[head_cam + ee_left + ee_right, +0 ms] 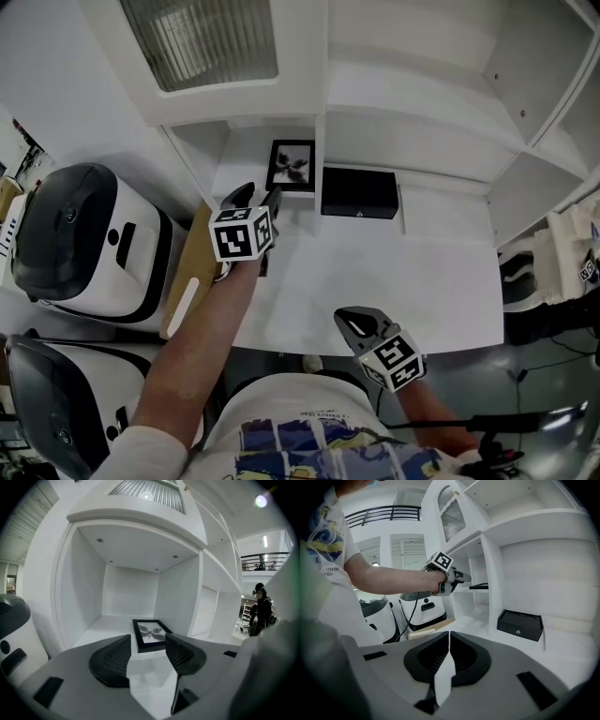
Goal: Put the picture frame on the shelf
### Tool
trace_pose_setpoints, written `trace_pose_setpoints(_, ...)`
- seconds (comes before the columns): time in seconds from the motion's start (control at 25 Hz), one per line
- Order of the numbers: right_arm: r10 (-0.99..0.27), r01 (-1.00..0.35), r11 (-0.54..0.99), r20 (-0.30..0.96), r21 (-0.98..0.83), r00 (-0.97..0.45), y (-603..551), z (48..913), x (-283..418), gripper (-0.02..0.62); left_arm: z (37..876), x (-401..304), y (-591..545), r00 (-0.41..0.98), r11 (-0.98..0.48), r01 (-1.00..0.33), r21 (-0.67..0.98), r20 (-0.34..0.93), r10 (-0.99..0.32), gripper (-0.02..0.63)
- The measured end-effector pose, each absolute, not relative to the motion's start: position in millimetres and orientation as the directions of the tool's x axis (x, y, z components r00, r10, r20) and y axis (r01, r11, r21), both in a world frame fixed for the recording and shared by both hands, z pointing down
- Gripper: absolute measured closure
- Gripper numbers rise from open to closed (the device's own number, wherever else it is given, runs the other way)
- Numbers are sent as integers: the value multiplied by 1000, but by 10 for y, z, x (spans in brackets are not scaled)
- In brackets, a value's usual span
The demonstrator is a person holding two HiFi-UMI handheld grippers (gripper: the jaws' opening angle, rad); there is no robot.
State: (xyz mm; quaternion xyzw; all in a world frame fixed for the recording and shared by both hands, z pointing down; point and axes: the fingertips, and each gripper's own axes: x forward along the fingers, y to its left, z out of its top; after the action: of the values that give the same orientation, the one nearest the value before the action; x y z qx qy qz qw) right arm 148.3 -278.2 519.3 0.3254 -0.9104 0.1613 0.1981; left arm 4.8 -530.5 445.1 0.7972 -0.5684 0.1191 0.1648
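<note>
**Frame on the shelf, left jaws free of it**

The picture frame (151, 633) lies face up, it seems flat, on the floor of the shelf (112, 620) compartment, just past the tips of the left gripper (147, 651). That gripper's jaws stand wide apart with nothing between them. Only bare shelf shows in the gap, and neither pad touches the frame. I judge the placing done, the wide jaws serving to clear the frame's edges.

Beyond the frame, off to the right of the left fingers and past a divider, a black box (359, 192) sits in the next bay. The right gripper (449, 653) hangs well back from the shelf with its jaws pressed together on nothing, likely kept out of the way since one hand suffices here.

The frame's near edge is hidden behind the left jaws in the left gripper view. Its print is too blurred to read. Whether its far edge touches the back wall cannot be told.
</note>
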Motion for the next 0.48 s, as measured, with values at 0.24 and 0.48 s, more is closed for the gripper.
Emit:
trace_pose_setpoints(0.24, -535, -657, 741, 470, -138, -702, -2623, 5163, 1210, 565, 4396, -153, -4785, 397, -362, -918, 163, 358, -845, 428)
trace_pose_setpoints(0.48, -551, -669, 734, 479, -112, -684, -2379, 5108, 900, 565, 4333, -388, -4172, 461, -432, -887, 160, 338, -821, 544)
